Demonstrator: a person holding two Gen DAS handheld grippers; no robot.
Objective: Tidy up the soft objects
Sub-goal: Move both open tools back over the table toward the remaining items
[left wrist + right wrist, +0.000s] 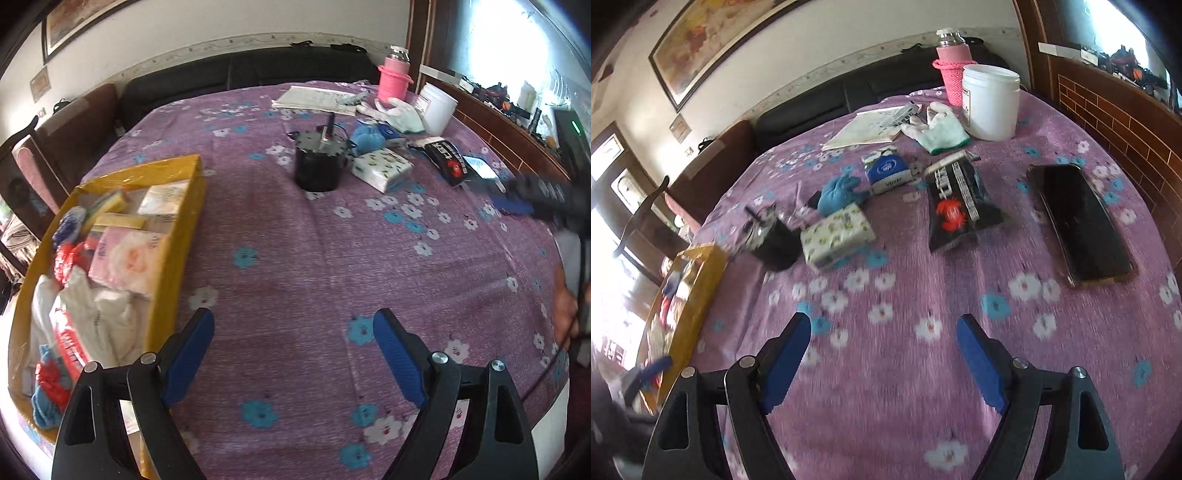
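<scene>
A yellow box (184, 236) at the left holds tissue packs, white cloth and knitted items; it also shows in the right wrist view (698, 291). On the purple floral cloth lie a patterned tissue pack (380, 170) (838, 236), a blue glove (365, 138) (838, 192), a blue tissue pack (886, 173), a white glove (399, 112) (938, 129) and a black snack bag (447, 160) (956, 206). My left gripper (293, 354) is open and empty beside the box. My right gripper (882, 354) is open and empty over bare cloth; it shows blurred at the right edge of the left wrist view (524, 195).
A black pen cup (319, 162) (772, 240) stands mid-table. A white jar (437, 107) (991, 103), a pink bottle (395, 79) (953, 70) and papers (314, 99) sit at the back. A black phone (1078, 225) lies at right. A dark sofa (243, 77) stands behind.
</scene>
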